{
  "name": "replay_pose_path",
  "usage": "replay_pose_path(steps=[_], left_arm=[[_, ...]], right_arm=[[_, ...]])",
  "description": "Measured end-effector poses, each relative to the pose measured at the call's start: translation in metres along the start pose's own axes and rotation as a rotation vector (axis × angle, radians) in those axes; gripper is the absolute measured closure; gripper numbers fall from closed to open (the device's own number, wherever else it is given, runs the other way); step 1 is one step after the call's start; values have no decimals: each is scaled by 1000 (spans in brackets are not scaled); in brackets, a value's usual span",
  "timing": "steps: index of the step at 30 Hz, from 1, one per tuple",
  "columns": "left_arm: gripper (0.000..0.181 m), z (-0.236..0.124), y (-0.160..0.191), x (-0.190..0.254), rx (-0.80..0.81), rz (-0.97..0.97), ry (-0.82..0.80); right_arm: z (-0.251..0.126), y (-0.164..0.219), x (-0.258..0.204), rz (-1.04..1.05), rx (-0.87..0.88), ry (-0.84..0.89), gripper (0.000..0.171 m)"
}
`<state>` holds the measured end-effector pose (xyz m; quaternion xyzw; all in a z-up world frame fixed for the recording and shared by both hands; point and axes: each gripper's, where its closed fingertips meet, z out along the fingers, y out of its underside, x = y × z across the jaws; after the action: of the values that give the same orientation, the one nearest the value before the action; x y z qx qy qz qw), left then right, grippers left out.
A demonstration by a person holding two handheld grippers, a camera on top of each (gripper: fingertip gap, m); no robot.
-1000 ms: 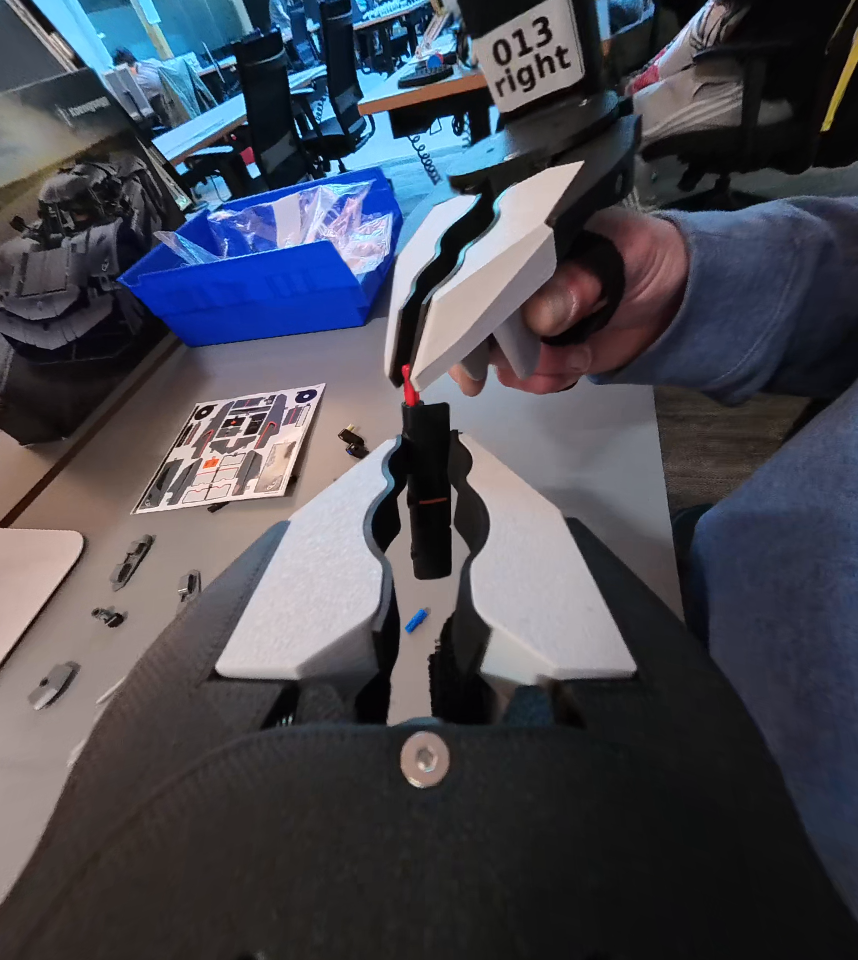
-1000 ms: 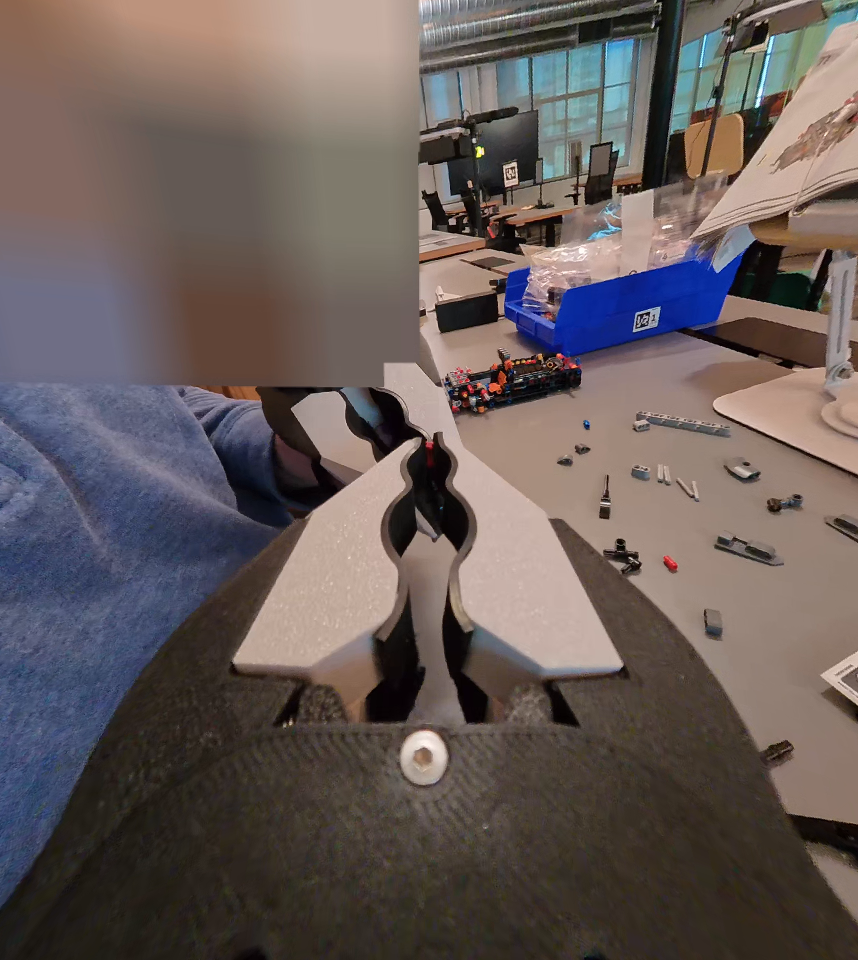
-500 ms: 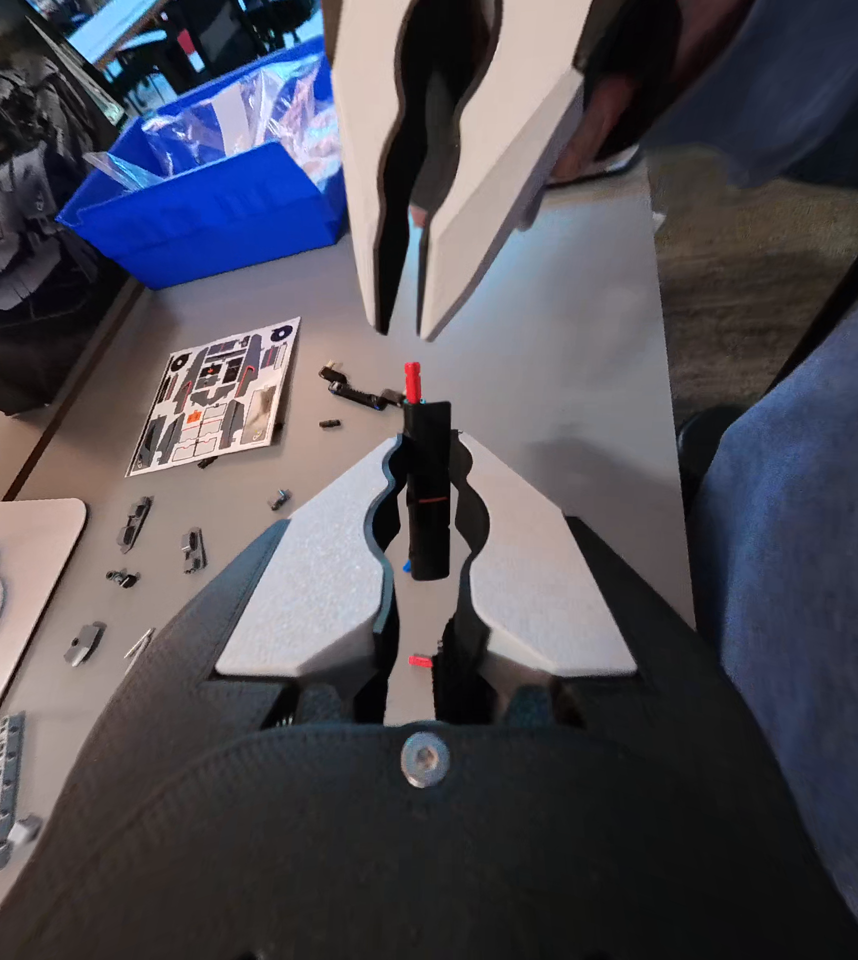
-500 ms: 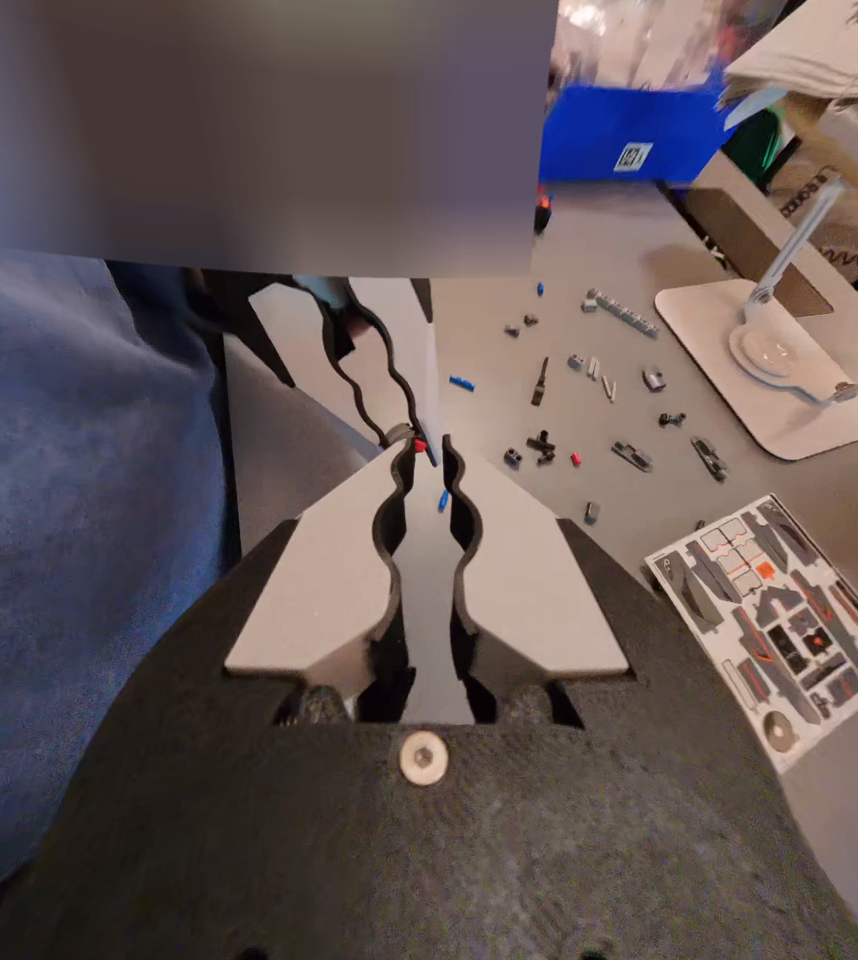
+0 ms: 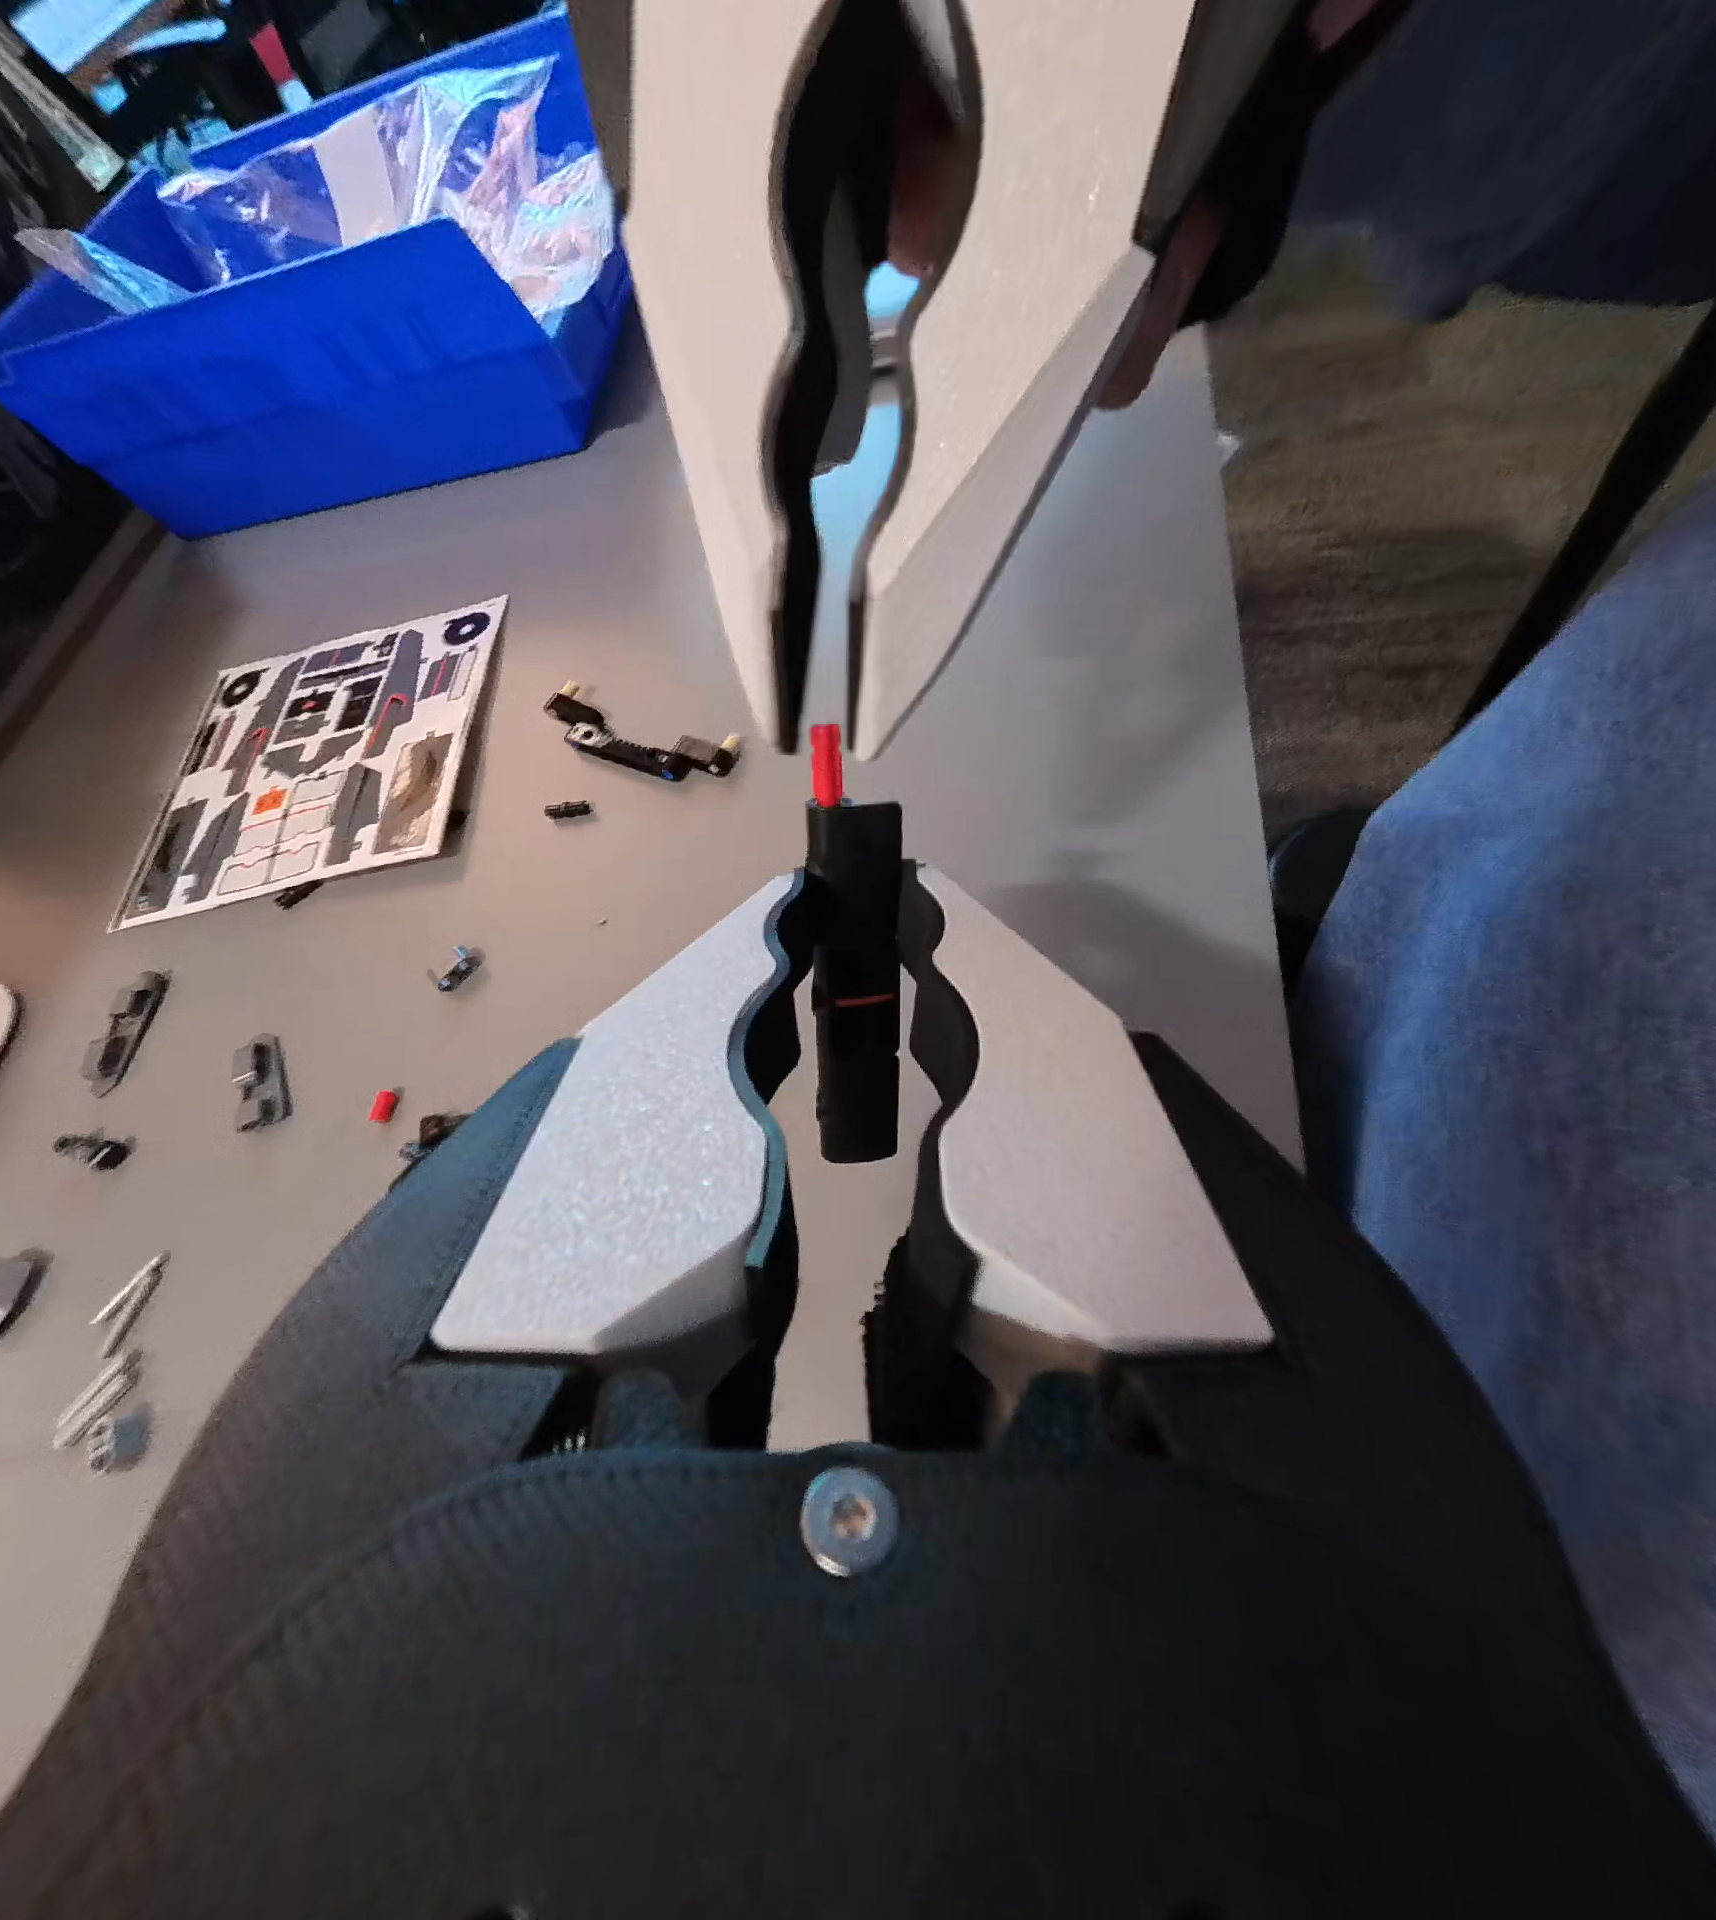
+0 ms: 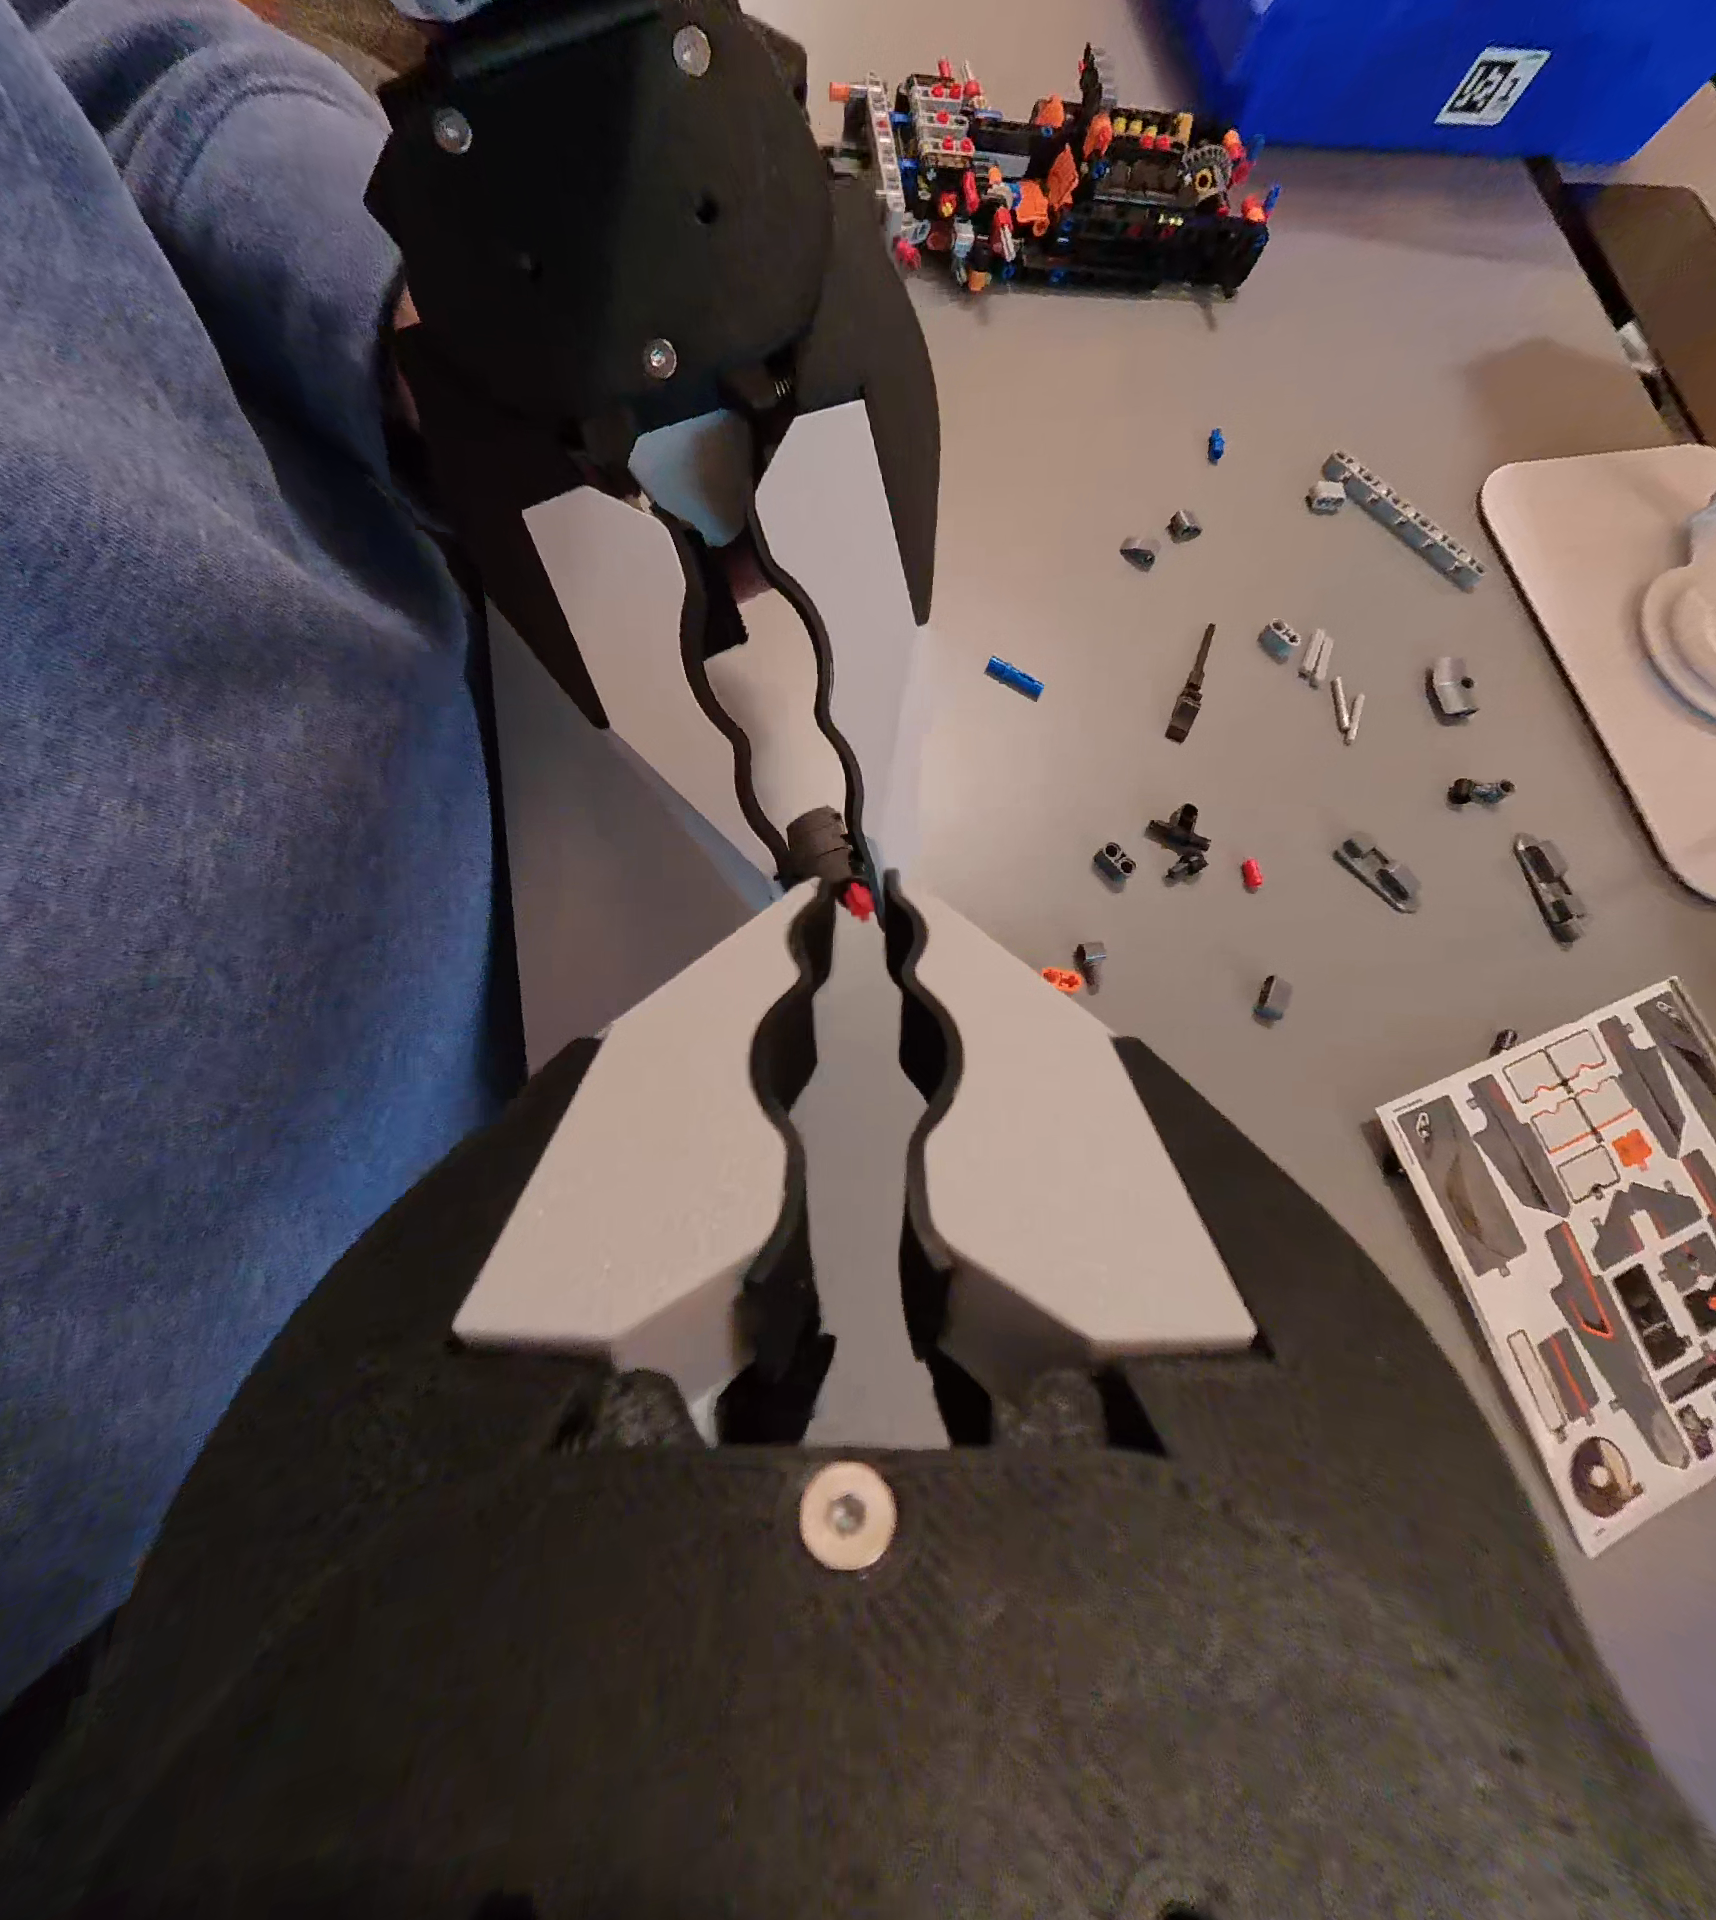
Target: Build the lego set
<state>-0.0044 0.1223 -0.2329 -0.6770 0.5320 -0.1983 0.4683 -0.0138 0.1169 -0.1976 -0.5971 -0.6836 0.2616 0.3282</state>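
Observation:
My left gripper point(image 5: 852, 883) is shut on a black lego piece point(image 5: 854, 997), held upright above the grey table point(image 5: 1062, 727). A red pin point(image 5: 824, 764) sticks out of its top end. My right gripper point(image 5: 823, 732) comes down from above with its jaws a narrow gap apart, and the pin's tip sits between the fingertips. In the right wrist view my right gripper point(image 6: 854, 899) straddles the red pin point(image 6: 856, 900). Beyond it, the left gripper point(image 6: 826, 862) holds the black piece point(image 6: 818, 836). I cannot tell whether the pads touch the pin.
A sticker sheet point(image 5: 314, 769) and several small loose parts point(image 5: 646, 743) lie on the table. A blue bin point(image 5: 314, 364) of bags stands behind. A part-built model point(image 6: 1062, 197) sits at the far side, a white stand base point(image 6: 1581, 623) at right. A person's blue-clad leg point(image 5: 1560, 1039) is beside the table edge. Both grippers' tips are close together, under 4 cm apart.
The right gripper let go of the red pin, opened and lifted away. It has come back down so its tips straddle the pin. Both views have tilted down toward the table.

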Motion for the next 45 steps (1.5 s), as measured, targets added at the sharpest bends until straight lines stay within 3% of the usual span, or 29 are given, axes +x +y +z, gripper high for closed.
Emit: replay_pose_path(steps=[2,6,12,32,45], left_arm=[[167,1,-2,3,42,-11,17],[167,3,-1,5,112,-99,52],[167,5,2,5,170,-156,72],[157,21,29,0,52,-168,49],[167,23,38,7,2,-184,94]], right_arm=[[1,3,0,2,-25,-1,158],[5,9,-2,-1,-69,-24,168],[10,9,0,30,-72,-51,170],[35,32,1,11,-222,-91,170],[42,29,-1,1,-250,-116,170]])
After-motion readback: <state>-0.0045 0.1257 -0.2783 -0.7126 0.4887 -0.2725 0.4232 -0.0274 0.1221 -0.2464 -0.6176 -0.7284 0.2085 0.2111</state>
